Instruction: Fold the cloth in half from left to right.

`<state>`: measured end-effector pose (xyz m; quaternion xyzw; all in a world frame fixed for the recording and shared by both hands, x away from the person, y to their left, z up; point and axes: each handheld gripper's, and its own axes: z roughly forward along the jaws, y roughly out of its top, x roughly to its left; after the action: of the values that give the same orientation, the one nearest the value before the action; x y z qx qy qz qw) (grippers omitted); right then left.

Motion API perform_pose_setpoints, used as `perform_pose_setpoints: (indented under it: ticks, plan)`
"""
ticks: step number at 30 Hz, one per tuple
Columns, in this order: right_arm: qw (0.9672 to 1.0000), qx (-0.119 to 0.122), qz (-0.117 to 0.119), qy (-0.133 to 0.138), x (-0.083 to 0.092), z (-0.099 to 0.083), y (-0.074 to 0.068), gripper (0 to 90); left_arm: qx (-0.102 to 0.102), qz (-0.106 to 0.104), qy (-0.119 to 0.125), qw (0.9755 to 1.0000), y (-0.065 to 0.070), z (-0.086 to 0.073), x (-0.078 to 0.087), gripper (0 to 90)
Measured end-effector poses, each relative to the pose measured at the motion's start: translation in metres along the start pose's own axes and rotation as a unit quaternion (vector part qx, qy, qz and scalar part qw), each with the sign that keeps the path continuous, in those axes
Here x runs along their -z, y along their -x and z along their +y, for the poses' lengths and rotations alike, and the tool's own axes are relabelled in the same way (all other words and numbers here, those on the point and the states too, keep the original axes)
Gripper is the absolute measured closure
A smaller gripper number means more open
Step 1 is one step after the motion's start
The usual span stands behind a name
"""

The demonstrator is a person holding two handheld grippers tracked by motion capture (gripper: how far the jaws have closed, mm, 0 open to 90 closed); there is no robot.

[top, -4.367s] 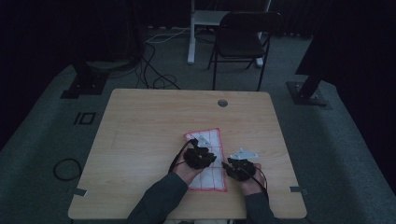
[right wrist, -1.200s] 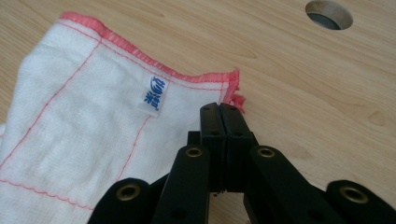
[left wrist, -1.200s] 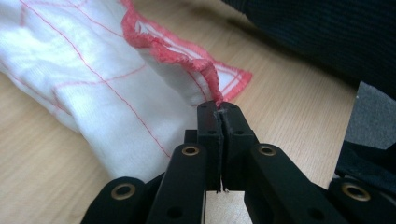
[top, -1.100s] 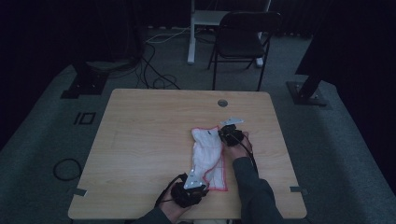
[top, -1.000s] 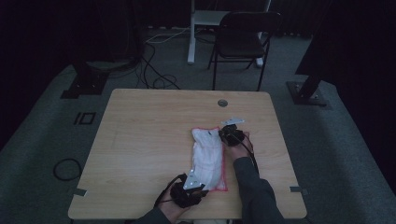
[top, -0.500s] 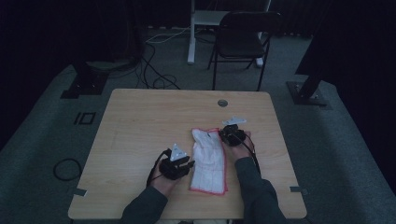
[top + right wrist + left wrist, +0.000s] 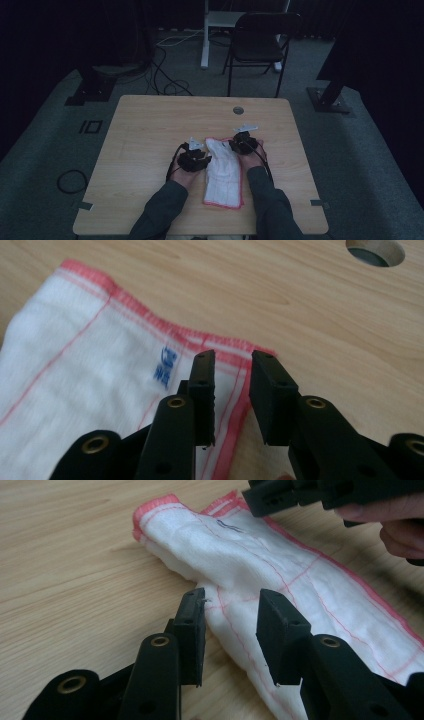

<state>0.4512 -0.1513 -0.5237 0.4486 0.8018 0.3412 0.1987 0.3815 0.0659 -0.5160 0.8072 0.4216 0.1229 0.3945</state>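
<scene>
- Folded white cotton cloth with pink stitched hem (image 7: 223, 169): lies flat on the light wooden table (image 7: 145, 130), between the two grippers.
- Left gripper (image 7: 230, 630): jaws have just been opening and stand apart; the cloth's folded long edge lies under the gap, with no pad pressing on it.
- Right gripper (image 7: 232, 395): jaws have just been opening, a narrow gap; the cloth's hemmed corner lies beneath the fingertips (image 7: 202, 371), unclamped.
- Round cable hole (image 7: 375, 251): beyond the right fingertips.
</scene>
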Motion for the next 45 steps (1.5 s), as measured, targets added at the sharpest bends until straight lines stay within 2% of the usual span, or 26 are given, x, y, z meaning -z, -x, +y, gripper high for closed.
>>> perform_pose_setpoints:
  ticks: [4,9,12,14,16,18,22,26,30,36,38,41,45]
  plan:
    - [0.9999,-0.012,-0.002,-0.001,-0.005,0.007,0.001,65.8,0.010,0.001,-0.010,0.9999,0.000,0.001,-0.009,63.3]
    - [0.9999,-0.003,-0.007,-0.011,-0.015,0.011,-0.003,61.5,0.015,0.000,-0.021,0.9997,0.001,0.000,-0.017,62.7]
    - [0.9996,-0.005,-0.008,-0.027,-0.023,0.008,-0.004,61.8,0.019,0.001,-0.034,0.9992,-0.001,-0.003,-0.021,70.9]
    - [0.9996,-0.011,-0.007,-0.026,-0.024,0.009,-0.004,64.8,0.019,-0.002,-0.036,0.9992,-0.002,-0.004,-0.022,77.6]
    - [0.9995,-0.005,-0.006,-0.031,-0.023,0.010,-0.005,76.6,0.017,-0.005,-0.036,0.9992,-0.003,-0.004,-0.022,84.2]
    - [0.9993,0.002,-0.014,-0.033,-0.023,0.011,-0.006,86.0,0.023,-0.011,-0.033,0.9991,-0.005,-0.005,-0.020,86.3]
    - [0.9991,-0.001,-0.026,-0.034,-0.021,0.012,-0.004,89.0,0.049,-0.027,-0.015,0.9984,-0.012,-0.011,-0.015,87.1]
    - [0.9991,-0.004,-0.031,-0.029,-0.019,0.011,-0.001,89.4,0.074,-0.033,0.002,0.9967,-0.021,-0.018,-0.008,87.2]
    - [0.9996,-0.007,-0.026,-0.008,-0.016,0.014,-0.002,89.3,0.096,-0.030,0.007,0.9948,-0.027,-0.025,-0.004,87.1]
    - [0.9996,0.005,-0.018,0.019,-0.013,0.027,-0.011,89.2,0.096,-0.019,0.008,0.9951,-0.028,-0.025,0.000,84.8]
    - [0.9996,0.010,-0.013,0.021,-0.013,0.031,-0.014,89.2,0.097,-0.022,0.015,0.9950,-0.029,-0.021,0.000,76.9]
    - [0.9997,0.011,-0.013,0.020,-0.014,0.035,-0.016,89.2,0.097,-0.014,0.023,0.9949,-0.031,-0.012,0.000,66.7]
    - [0.9997,0.007,-0.009,0.021,-0.015,0.036,-0.017,89.2,0.112,-0.010,0.009,0.9937,-0.034,-0.001,-0.010,57.8]
